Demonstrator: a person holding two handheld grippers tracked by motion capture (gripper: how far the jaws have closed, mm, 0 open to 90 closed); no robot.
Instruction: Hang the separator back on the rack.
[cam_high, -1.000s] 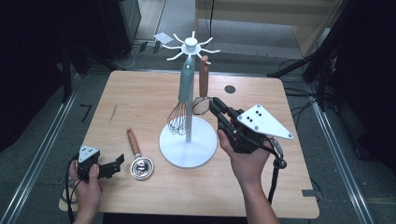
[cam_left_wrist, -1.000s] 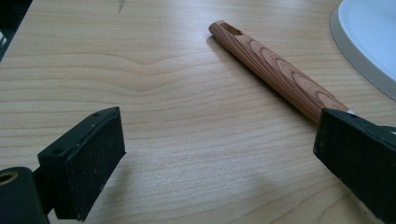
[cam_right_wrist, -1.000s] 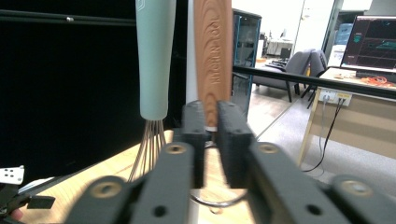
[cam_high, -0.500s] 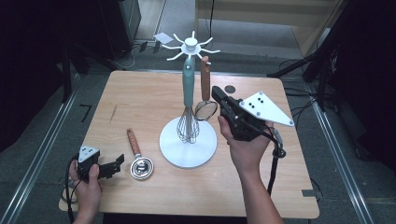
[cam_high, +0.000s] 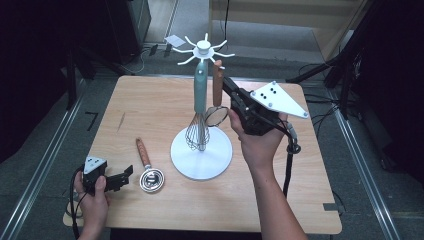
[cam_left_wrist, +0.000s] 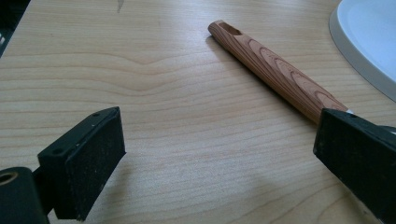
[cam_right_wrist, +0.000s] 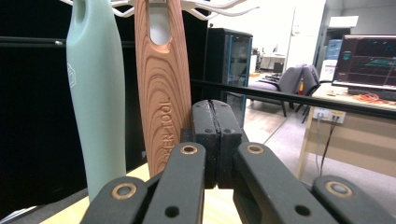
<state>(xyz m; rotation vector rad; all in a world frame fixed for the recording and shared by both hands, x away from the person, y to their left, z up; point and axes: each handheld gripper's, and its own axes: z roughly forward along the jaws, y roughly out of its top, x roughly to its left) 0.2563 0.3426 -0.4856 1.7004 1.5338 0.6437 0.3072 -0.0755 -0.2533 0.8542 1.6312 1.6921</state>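
A white utensil rack (cam_high: 202, 49) stands mid-table on a round base (cam_high: 220, 160). From its hooks hang a teal-handled whisk (cam_high: 200, 92) and a wood-handled strainer (cam_high: 217, 82). My right gripper (cam_high: 229, 86) is raised beside the strainer's handle, jaws shut with nothing between them. In the right gripper view the right gripper (cam_right_wrist: 216, 109) has the wooden handle (cam_right_wrist: 163, 93) just to its left, then the teal handle (cam_right_wrist: 95, 93). My left gripper (cam_high: 124, 176) rests open at the front left. A second wood-handled utensil (cam_high: 145, 155) lies beside it. Its handle (cam_left_wrist: 275, 70) is ahead of the open left gripper (cam_left_wrist: 219, 163).
The rack's white base (cam_left_wrist: 369, 37) edges into the left gripper view at the top right. The table's (cam_high: 150, 110) bare wood spreads left and behind the rack. A cable trails from the right gripper over the table's right side. Dark stands and floor rails surround the table.
My right gripper has risen along the hanging wooden handle towards the rack's top. The whisk has swung slightly. The left gripper has stayed put.
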